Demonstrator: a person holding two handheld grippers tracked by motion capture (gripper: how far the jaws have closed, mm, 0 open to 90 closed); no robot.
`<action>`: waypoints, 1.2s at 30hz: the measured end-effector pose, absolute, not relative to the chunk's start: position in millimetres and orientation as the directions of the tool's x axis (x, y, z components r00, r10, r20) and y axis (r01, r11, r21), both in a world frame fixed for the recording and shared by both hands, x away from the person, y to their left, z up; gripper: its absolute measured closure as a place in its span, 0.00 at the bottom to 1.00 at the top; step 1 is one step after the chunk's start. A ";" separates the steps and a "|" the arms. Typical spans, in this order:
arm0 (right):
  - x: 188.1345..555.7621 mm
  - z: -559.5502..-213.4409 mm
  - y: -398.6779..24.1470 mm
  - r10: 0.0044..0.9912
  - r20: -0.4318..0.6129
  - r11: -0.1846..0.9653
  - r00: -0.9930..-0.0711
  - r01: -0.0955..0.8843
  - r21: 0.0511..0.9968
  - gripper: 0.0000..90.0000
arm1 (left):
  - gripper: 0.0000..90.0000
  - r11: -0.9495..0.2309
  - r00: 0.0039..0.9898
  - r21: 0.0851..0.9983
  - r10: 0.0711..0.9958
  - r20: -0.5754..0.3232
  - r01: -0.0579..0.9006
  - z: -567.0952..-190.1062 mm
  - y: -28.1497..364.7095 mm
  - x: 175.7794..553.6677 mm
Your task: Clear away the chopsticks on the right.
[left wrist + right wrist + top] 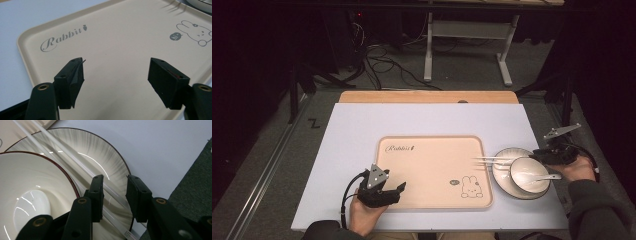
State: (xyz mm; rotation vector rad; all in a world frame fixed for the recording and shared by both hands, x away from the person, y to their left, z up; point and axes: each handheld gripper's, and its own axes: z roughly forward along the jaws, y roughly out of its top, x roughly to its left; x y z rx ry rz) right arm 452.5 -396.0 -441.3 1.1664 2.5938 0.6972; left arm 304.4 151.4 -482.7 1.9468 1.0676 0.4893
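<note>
White chopsticks [75,160] lie across the plate [107,152], between my right tongs [114,195], half-closed but not yet pinching; bowl [30,185] just beside. Left tongs [115,75] hover released over the tray [120,37], awaiting them.

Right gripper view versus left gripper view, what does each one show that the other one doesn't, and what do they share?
The right gripper view alone shows the white bowl standing on the plate, the spoon in it, and the right hand-held gripper straddling the chopsticks, jaws partly apart. The left gripper view alone shows the open left hand-held gripper over the tray's Rabbit lettering and bunny drawing. Both show the beige tray, the striped plate and the white table.
</note>
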 end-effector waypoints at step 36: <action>459.7 -446.1 -396.4 0.736 -0.001 0.603 -0.677 0.654 0.457 0.81 | 0.32 -0.285 0.564 0.824 0.824 -0.051 0.490 -482.8 150.8 303.7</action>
